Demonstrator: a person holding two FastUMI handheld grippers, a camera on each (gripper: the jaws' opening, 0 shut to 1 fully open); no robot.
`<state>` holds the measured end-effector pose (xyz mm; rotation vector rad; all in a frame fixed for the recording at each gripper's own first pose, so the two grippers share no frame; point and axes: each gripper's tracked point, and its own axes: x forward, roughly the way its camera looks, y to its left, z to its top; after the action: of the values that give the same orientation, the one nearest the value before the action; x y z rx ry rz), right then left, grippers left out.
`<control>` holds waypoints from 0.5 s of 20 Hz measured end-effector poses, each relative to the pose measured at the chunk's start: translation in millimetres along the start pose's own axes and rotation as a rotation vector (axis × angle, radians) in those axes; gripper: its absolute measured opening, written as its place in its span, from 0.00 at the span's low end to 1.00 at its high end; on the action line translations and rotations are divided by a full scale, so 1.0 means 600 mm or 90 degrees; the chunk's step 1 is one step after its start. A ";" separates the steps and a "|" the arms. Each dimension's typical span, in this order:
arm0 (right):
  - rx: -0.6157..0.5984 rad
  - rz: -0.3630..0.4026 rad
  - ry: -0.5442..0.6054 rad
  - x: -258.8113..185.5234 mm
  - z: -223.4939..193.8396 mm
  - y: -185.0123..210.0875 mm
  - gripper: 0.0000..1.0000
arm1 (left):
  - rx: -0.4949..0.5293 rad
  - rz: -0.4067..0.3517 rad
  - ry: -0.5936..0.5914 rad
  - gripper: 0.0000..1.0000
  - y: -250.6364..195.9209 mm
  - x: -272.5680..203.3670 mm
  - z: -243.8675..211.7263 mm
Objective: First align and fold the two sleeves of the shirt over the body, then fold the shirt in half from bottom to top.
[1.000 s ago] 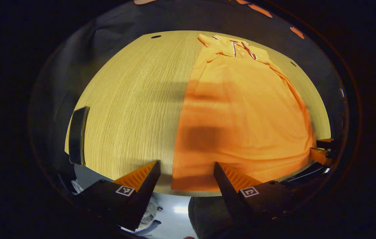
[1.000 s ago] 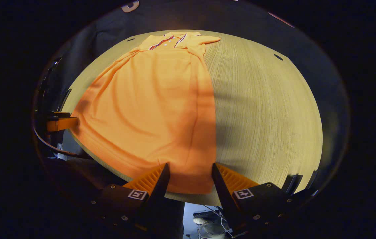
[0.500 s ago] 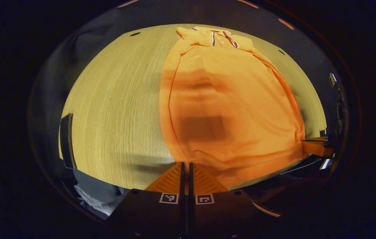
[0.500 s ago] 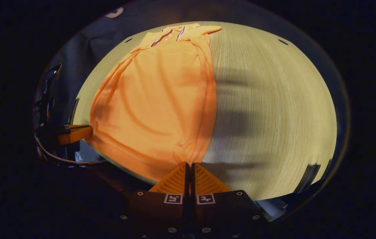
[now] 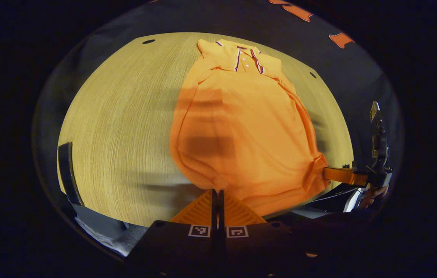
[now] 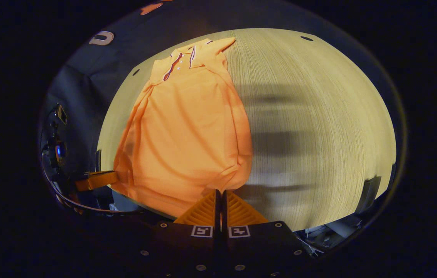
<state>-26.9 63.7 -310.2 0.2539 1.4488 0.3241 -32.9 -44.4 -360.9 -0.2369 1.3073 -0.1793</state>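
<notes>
An orange polo shirt lies face up on a pale wooden table, its collar at the far end and its hem at the near edge, where both tools have it. In the left gripper view the left gripper has its two fingers drawn tight together on the hem's near left corner, and the cloth bunches into small folds just above the tips. Off to the right in that view, the right gripper reaches in from the side and meets the other hem corner, with a hand behind it. In the right gripper view the right gripper is likewise pinched closed on its corner of the hem, the fabric puckered and lifted a little there, though I can't quite tell how much cloth sits between the fingers. The left gripper shows at the far left of that view, touching the shirt's edge. The sleeves appear already folded in over the body. A dark flat object sits at the table's left edge.
</notes>
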 end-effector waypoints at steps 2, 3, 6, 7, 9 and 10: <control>0.021 0.015 -0.018 -0.012 0.023 0.016 0.01 | 0.007 -0.011 -0.013 0.01 -0.006 -0.012 0.027; 0.026 0.019 -0.034 -0.017 0.041 0.023 0.01 | 0.005 -0.022 -0.018 0.01 -0.012 -0.015 0.044; 0.030 0.039 -0.063 -0.033 0.094 0.047 0.00 | 0.017 -0.044 -0.043 0.01 -0.023 -0.027 0.097; 0.034 0.043 -0.076 -0.035 0.116 0.052 0.01 | 0.021 -0.053 -0.046 0.01 -0.029 -0.028 0.118; 0.032 0.053 -0.100 -0.044 0.159 0.065 0.00 | 0.028 -0.064 -0.069 0.01 -0.037 -0.034 0.164; 0.030 0.054 -0.115 -0.049 0.180 0.069 0.00 | 0.031 -0.068 -0.084 0.01 -0.040 -0.038 0.190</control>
<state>75.2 94.4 -256.4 0.3735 1.2703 0.3276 71.7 -53.5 -305.6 -0.2736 1.1589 -0.2812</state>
